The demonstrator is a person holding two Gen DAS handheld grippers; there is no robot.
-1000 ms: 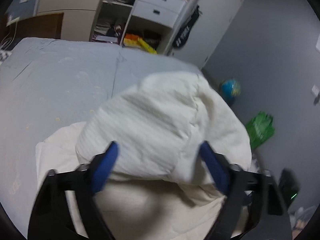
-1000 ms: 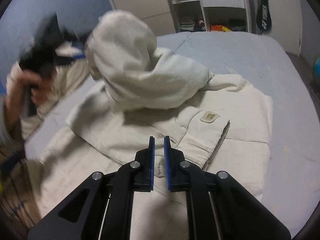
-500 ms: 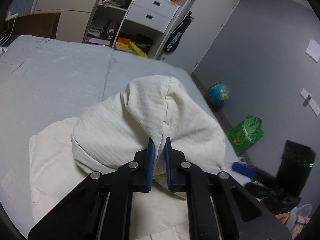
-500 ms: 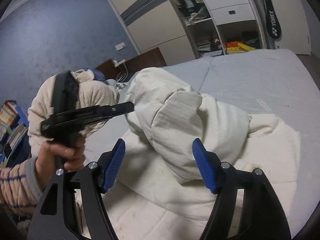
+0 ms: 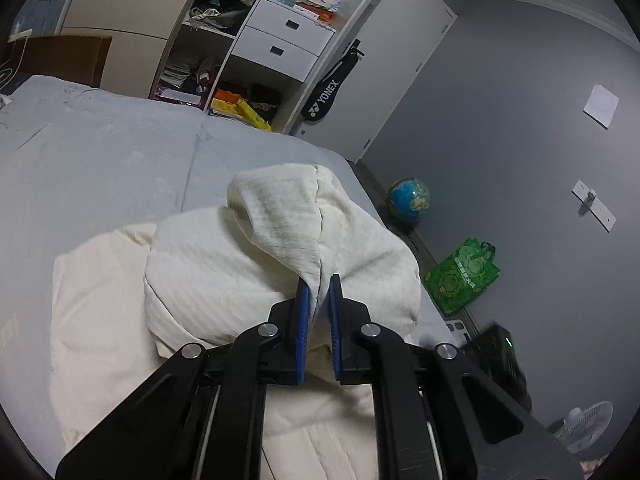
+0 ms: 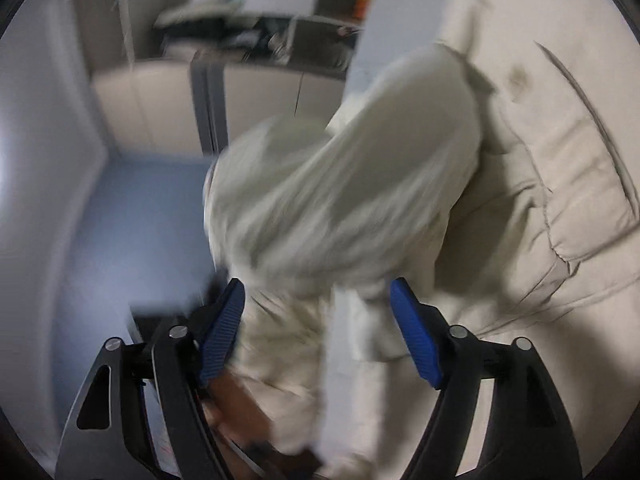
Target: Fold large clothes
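Cream coat (image 5: pixel 248 280), now pinched, formerly loose.

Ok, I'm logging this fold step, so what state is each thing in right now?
left gripper: shut on a pinch of the hood
hood: lifted, bunched above the jacket
cream jacket: lying on the bed
right gripper: jaws opening, blurred fabric between them, not pressed
wardrobe drawers: closed

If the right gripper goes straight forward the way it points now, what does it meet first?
Most likely the raised fold of the cream quilted jacket, directly ahead of the right gripper, whose jaws are opening. The picture is blurred, so depth is uncertain.
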